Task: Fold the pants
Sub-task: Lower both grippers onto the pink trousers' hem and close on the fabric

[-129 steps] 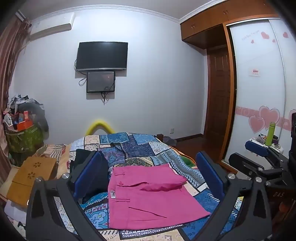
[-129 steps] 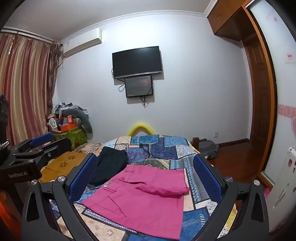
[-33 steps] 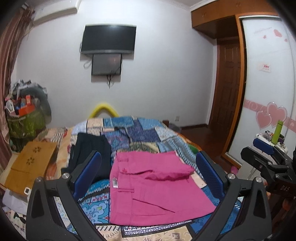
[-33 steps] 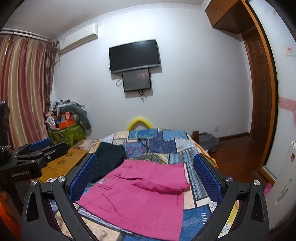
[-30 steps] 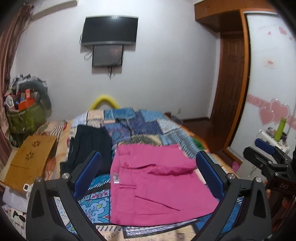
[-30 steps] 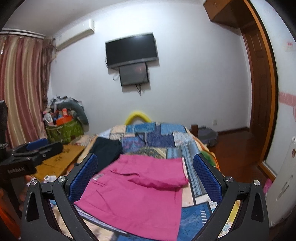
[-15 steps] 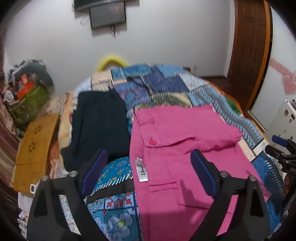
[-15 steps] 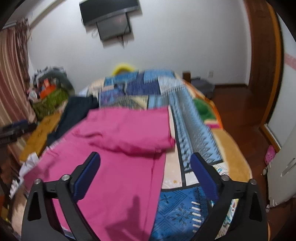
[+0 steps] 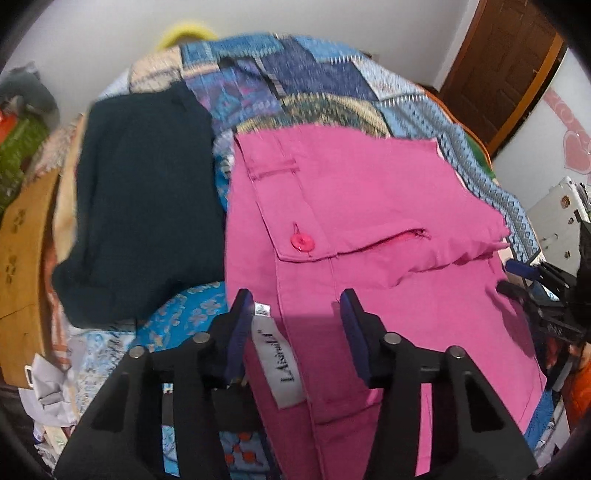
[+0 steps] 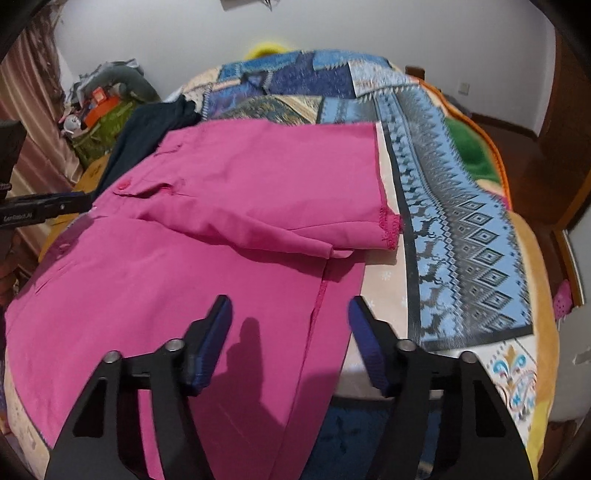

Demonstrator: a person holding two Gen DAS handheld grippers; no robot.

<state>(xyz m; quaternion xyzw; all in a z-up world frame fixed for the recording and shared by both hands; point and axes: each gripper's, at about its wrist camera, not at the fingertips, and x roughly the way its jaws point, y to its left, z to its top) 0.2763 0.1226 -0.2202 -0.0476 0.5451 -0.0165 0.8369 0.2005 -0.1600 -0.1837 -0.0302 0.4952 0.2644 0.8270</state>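
Pants (image 9: 369,206) now close under both lowered, narrowed grippers.

A bed with a patchwork quilt (image 10: 461,206) in blues and tans fills a white-walled (image 10: 369,26) room, with a brown wooden door (image 9: 491,70) and dark wood floor (image 10: 517,144) off to the right and striped curtains (image 10: 33,110) beside a clutter pile (image 10: 107,96) at left.

The right gripper (image 10: 288,314) hangs with its jaws apart above the hem end of the pink pants (image 10: 207,236), which lie partly folded on the patchwork bed (image 10: 461,206). A dark garment (image 10: 144,125) lies beyond them.
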